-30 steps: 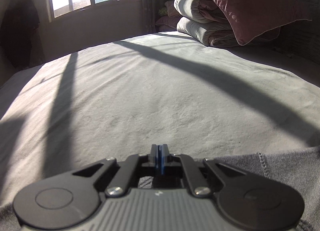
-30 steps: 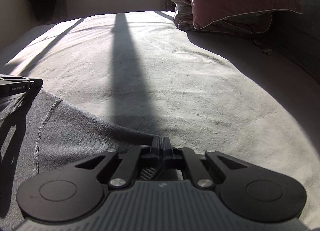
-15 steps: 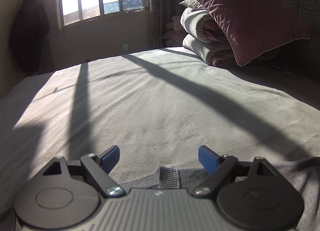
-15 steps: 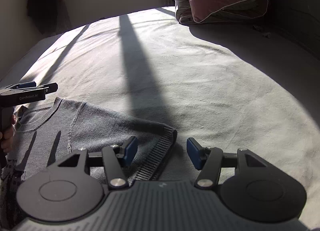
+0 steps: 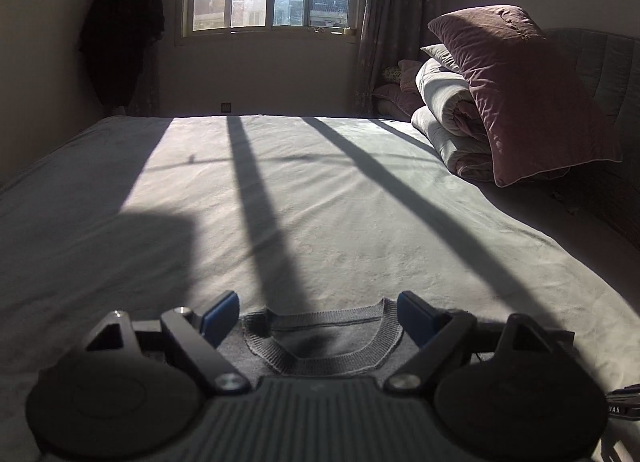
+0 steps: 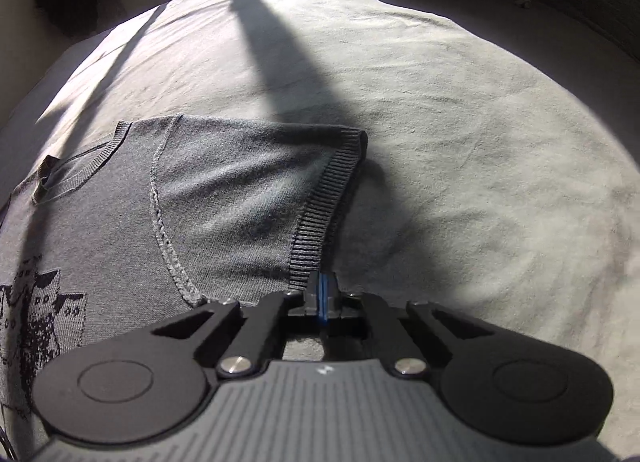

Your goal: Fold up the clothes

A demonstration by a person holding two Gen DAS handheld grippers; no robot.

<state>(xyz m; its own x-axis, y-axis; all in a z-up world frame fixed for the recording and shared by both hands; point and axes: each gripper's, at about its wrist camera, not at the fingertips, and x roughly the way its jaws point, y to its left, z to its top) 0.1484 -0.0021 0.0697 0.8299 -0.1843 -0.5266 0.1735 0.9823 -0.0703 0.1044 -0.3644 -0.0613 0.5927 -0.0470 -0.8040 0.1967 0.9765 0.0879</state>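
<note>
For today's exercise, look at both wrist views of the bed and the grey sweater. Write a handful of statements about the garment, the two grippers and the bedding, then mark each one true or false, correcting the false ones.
1. The grey knitted sweater lies flat on the pale grey bed sheet. True.
2. The left gripper is clamped on the ribbed neckline. False: its jaws stand wide open, having just opened, with the neckline below them and untouched.
3. The right gripper has its blue pads together at the ribbed sleeve cuff. True.
4. The maroon velvet pillow lies flat on the sheet. False: it leans on a folded pale quilt.
5. The sweater is plain. False: a dark knitted pattern shows on its front.
</note>
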